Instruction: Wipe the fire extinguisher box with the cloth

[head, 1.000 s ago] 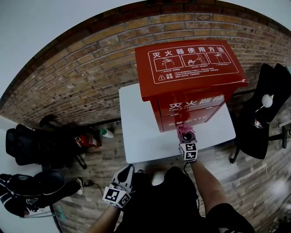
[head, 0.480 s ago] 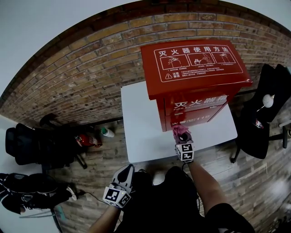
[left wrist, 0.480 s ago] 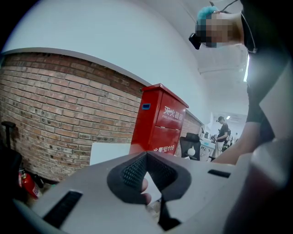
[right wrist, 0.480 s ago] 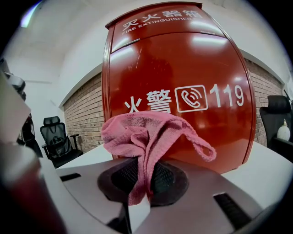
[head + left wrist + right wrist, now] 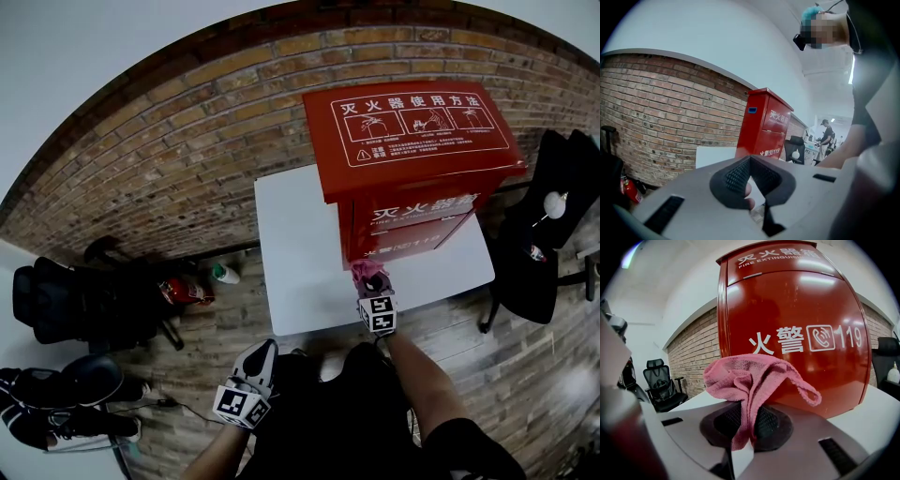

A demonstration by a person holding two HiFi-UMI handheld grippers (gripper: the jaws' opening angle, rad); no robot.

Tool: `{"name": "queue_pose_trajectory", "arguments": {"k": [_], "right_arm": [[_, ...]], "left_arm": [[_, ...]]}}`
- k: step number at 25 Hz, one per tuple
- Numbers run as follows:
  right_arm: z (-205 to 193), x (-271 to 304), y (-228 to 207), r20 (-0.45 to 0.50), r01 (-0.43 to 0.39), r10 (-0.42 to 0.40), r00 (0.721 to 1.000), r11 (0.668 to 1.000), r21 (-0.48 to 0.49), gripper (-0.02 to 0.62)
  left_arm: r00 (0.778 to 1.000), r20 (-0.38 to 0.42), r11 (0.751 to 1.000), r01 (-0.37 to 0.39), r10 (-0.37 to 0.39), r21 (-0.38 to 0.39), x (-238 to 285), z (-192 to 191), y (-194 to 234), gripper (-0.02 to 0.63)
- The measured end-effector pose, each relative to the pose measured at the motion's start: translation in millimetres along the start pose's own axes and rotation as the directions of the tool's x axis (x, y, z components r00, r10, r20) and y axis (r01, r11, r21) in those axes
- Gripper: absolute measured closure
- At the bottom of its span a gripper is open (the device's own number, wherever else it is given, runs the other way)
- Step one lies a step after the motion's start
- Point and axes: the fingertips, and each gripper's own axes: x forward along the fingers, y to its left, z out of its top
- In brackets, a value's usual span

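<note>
I am holding the pink cloth (image 5: 749,373) in the right claw (image 5: 743,420). Its jaws are pinching shut on a bunched fold, and the rest is flopping over the top, with a hemmed loop hanging off to the right. The cloth is sitting low against the front of the red fire extinguisher box (image 5: 797,305), just under the "119" lettering; I cannot tell whether it is actually touching. The box is standing upright on the white tabletop (image 5: 291,253).

I am judging the cloth to be light, soft terry that will crumple and drag rather than push, so the hold belongs deep in the bunch, as it is now, with the loose wad pressed flat to the panel. The box looks stiff, glossy and slick. It is probably heavy enough to stay put, though a hard sideways wipe might skid it.

The left claw (image 5: 750,161) is hanging low by my body, jaws together on nothing.
</note>
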Motion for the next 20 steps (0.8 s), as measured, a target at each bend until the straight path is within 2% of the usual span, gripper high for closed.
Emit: {"name": "queue_pose_trajectory", "arguments": {"k": [8,20], "right_arm": [[-1.4,7.3,17.5,-0.006,0.004,-0.004,1.0,1.0,0.009,0.534],[-3.7,16.2,41.9,-0.014,0.028,-0.027,1.0,0.999,0.017,0.534]], "left_arm": [[1.0,-0.011,1.0,0.003,-0.003,0.014,-10.4,0.4,21.8,0.589],[0.998,-0.003,0.997,0.07,-0.07,0.038,-11.5,10.9,47.5,0.589]]}}
